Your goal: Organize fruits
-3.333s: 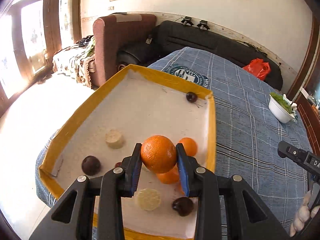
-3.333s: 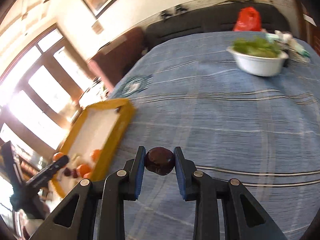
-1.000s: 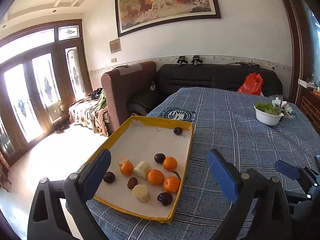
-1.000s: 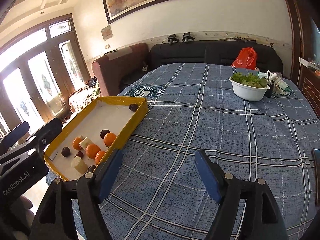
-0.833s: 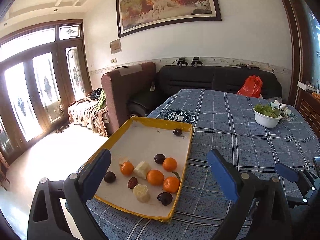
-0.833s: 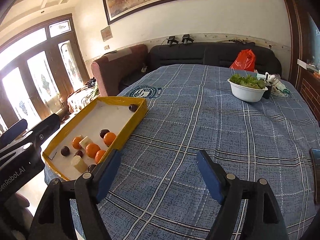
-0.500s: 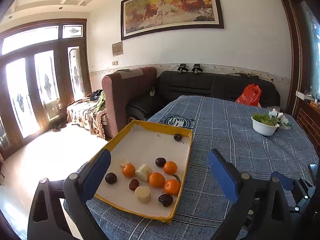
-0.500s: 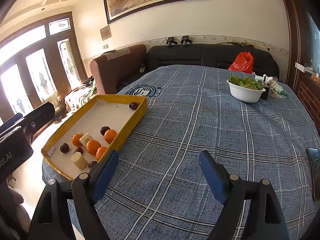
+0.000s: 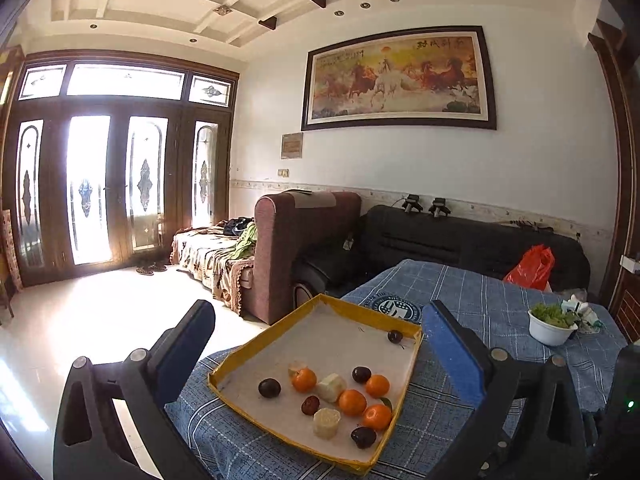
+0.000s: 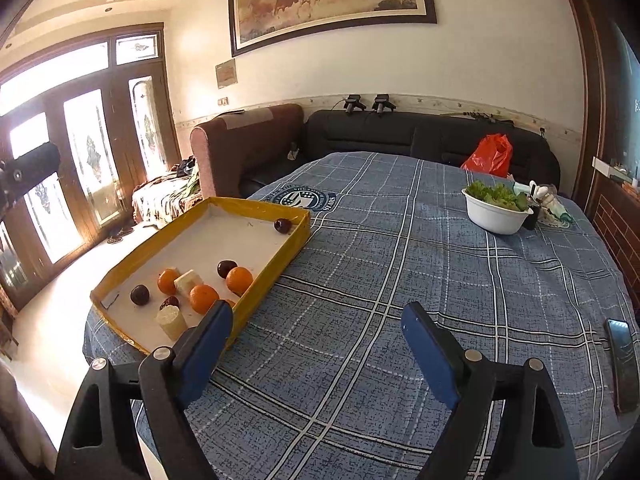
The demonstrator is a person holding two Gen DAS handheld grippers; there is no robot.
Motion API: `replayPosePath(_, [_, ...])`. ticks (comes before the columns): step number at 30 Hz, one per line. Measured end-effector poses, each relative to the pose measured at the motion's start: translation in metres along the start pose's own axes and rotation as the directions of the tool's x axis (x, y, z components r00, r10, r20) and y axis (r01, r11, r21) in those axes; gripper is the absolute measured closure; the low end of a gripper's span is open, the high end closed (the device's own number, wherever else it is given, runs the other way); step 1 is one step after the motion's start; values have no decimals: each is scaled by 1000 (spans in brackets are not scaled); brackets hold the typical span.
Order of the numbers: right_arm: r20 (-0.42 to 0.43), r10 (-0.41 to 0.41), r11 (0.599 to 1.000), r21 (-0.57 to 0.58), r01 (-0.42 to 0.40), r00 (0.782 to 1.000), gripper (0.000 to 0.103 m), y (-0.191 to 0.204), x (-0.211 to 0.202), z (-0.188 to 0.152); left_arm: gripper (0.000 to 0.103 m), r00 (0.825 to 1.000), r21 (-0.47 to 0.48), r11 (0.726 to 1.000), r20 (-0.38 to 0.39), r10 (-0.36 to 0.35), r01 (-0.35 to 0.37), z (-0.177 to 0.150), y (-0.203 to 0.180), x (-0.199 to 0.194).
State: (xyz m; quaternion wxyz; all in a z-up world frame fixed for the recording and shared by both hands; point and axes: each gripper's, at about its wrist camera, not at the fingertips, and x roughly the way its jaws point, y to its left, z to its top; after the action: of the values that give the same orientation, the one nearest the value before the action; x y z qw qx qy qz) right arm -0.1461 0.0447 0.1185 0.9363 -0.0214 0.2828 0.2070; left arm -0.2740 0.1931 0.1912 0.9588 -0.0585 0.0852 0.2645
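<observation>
A yellow-rimmed tray lies at the table's left end. In it lie several oranges, several dark plums and pale fruit pieces. One plum sits alone at the tray's far corner. My left gripper is open and empty, raised well back from the tray. My right gripper is open and empty above the cloth, to the right of the tray.
The table has a blue plaid cloth. A white bowl of greens stands at the far right. A phone lies near the right edge. A brown armchair and black sofa stand behind.
Both grippers held fruit 3.3 s ago, an orange and a plum; both are now wide open and empty. Over the last second both have pulled back and risen.
</observation>
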Motion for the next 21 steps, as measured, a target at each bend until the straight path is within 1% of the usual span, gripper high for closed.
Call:
replayPosePath(2, [2,0,1000,-17,0,1000,11,4,0,-1,0,1000,5,1000,-20,-17,17,1,0,0])
replayPosePath(5, [-8,7,1000,-31,-7,1000,11,8,3,-3,0,995,39,998,-93,-44,48,-5,-4,11])
replayPosePath(8, [-17,14,999,-38,-14,1000,11,12,6,-5,0,988,56,996,-137,-68,76,-14,-8,19])
replayPosePath(13, [-24,16,998,-55,-17,1000,11,17,8,-9,0,972,34,991,-203,-117,126,-23,-7,32])
replayPosePath(15, [-29,18,998,-58,-20,999,10,19,10,-10,0,968,23,992,-222,-117,125,-25,-6,37])
replayPosePath(18, [-39,21,998,-61,-23,999,10,22,13,-12,0,963,23,994,-253,-95,104,-30,-4,47])
replayPosePath(21, [-55,24,998,-63,-27,998,10,25,19,-14,0,950,36,994,-300,-89,105,-38,-5,58])
